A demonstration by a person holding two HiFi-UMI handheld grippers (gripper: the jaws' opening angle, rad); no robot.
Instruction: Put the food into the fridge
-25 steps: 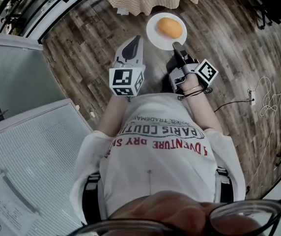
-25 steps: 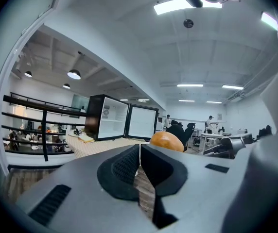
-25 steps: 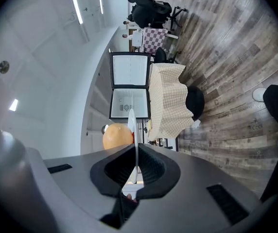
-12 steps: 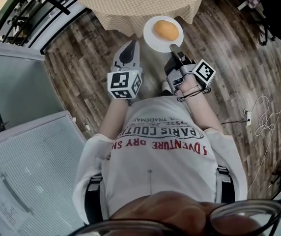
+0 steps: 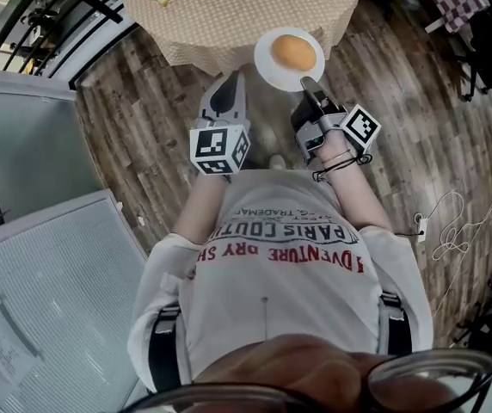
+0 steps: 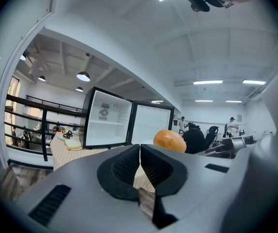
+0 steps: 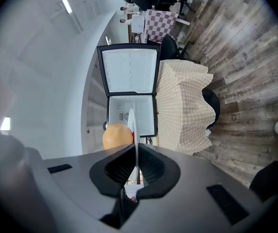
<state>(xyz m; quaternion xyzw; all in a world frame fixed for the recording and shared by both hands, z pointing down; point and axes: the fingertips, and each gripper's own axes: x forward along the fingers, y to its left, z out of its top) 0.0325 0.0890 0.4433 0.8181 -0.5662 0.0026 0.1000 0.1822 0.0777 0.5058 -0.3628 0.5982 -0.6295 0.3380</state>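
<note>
The right gripper (image 5: 307,82) has its fingers clamped on the rim of a white plate (image 5: 267,65) carrying an orange (image 5: 293,52). The left gripper (image 5: 231,83), alongside, is closed and empty. Ahead is a checked-cloth table (image 5: 229,11), with the open mini fridge (image 6: 107,123) past its near edge.

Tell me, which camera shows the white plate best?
The head view: the whole round plate shows from above, orange food on it, the right gripper pinching its rim. The right gripper view shows it only edge-on between the jaws; the left gripper view shows just the food.
</note>
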